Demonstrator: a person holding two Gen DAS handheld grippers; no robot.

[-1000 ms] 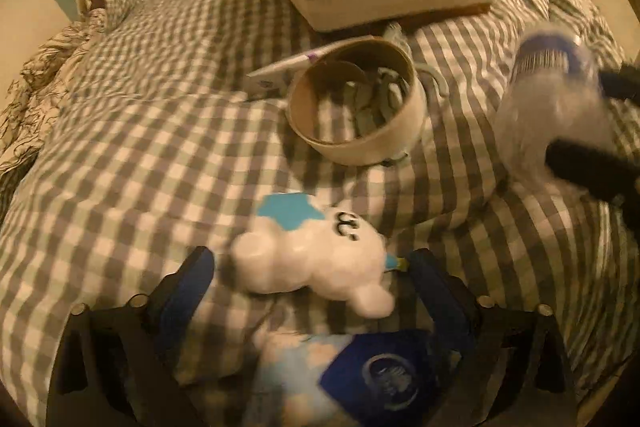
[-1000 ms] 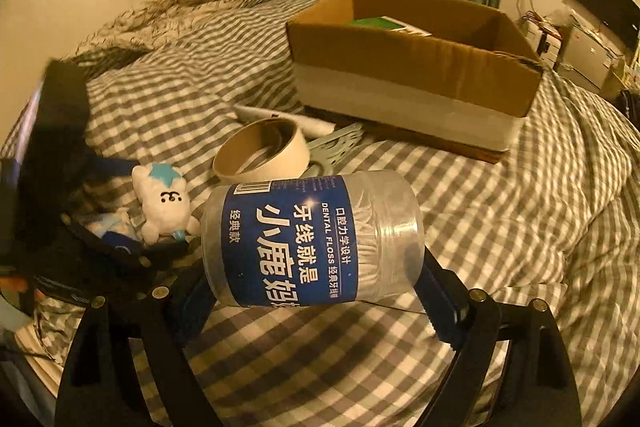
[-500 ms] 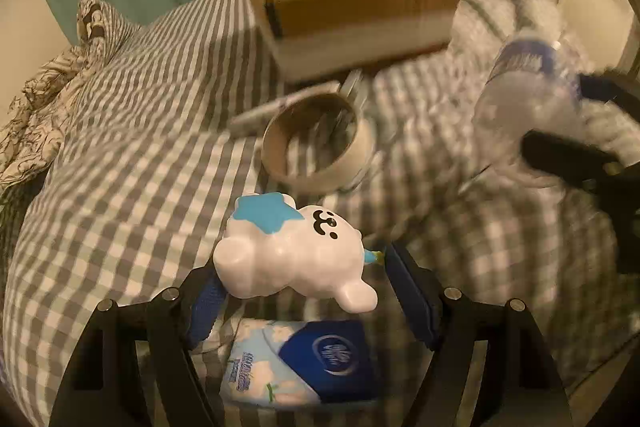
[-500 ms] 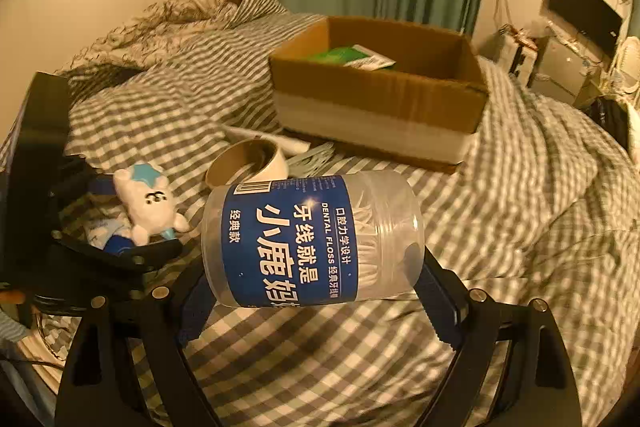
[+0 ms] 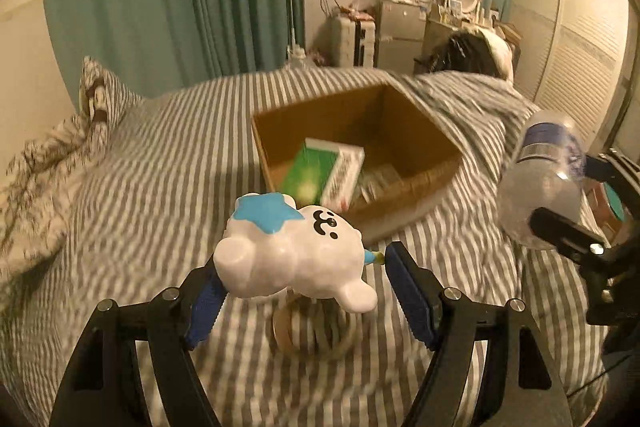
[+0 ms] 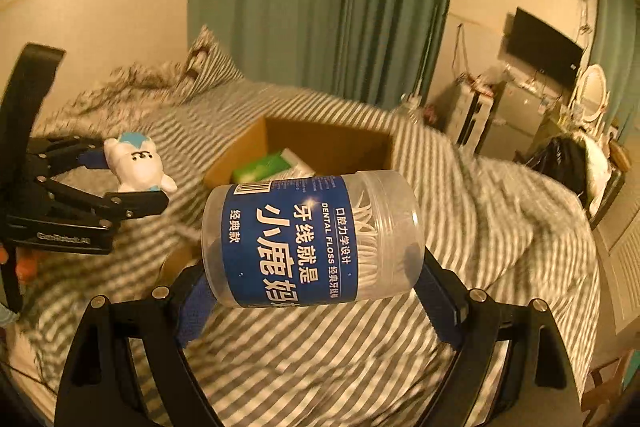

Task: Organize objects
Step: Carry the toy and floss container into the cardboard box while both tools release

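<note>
My left gripper [image 5: 302, 281] is shut on a white toy animal with a blue star [image 5: 292, 251] and holds it high above the bed, short of the open cardboard box [image 5: 416, 187]. My right gripper [image 6: 312, 291] is shut on a clear dental floss jar with a blue label [image 6: 308, 243], also lifted above the bed. The jar shows at the right of the left wrist view [image 5: 540, 179]. The toy and left gripper show at the left of the right wrist view [image 6: 136, 167]. The box [image 6: 248, 155] lies beyond both.
The box holds a green and white packet [image 5: 328, 175]. A tape roll [image 5: 312, 331] lies on the checked bedcover [image 5: 160, 187] under the toy. Pillow and crumpled bedding [image 5: 92, 95] at far left. Green curtains, a TV and furniture stand beyond the bed.
Both grippers have risen and tilted up with their objects, toward the box. The box's inside has come into view; the blue tissue pack has dropped out of view.
</note>
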